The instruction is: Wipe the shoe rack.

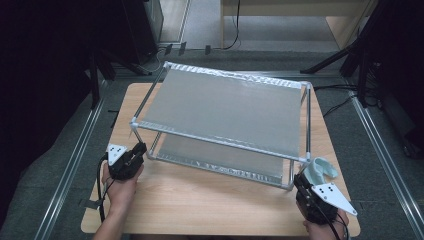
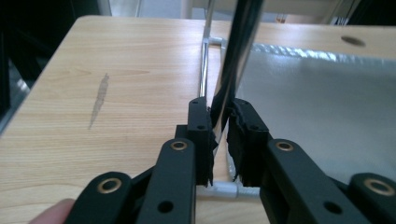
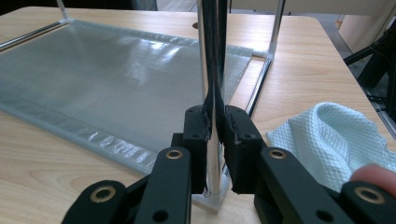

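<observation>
Rack [image 1: 225,107]: two shelves, two grippers clamping posts.

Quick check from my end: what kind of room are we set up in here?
Likely a lab or recording workspace, not a home: a bare wooden table on grey carpet, metal floor rails along both sides, dark stands and loose cables behind. A two-tier rack stands on the table.

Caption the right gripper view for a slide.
Right gripper clamps a chrome upright post of the two-tier rack, pale green cloth beside it on the wooden table.
</observation>
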`<action>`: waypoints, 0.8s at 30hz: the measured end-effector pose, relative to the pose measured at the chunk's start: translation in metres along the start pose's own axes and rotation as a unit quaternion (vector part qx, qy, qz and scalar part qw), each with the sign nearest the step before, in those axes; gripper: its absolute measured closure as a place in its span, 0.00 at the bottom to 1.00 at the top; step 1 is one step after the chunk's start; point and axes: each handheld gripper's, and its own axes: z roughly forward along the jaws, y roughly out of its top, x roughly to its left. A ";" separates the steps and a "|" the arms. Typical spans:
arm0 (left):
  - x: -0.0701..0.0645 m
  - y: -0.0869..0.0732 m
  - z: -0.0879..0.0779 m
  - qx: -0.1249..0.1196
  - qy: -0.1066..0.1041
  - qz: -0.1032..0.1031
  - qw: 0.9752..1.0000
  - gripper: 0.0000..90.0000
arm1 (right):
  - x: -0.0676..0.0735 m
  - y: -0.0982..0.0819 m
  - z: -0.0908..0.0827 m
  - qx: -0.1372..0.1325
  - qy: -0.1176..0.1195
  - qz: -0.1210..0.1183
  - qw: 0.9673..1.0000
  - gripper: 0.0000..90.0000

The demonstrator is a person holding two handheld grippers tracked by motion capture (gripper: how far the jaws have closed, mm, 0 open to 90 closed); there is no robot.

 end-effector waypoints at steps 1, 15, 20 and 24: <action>0.002 -0.003 -0.007 0.000 -0.003 0.005 1.000 0.90 | -0.001 0.001 0.001 0.000 0.000 0.000 1.000 0.89; 0.011 -0.027 -0.068 0.016 -0.004 0.003 1.000 0.91 | 0.001 0.032 0.047 0.013 0.007 -0.007 1.000 0.89; 0.006 -0.033 -0.088 0.012 -0.007 -0.011 1.000 0.90 | -0.002 0.047 0.069 0.015 0.015 -0.019 1.000 0.89; -0.001 -0.038 -0.103 -0.004 -0.015 -0.021 1.000 0.99 | -0.007 0.062 0.088 0.026 0.019 -0.006 0.999 0.89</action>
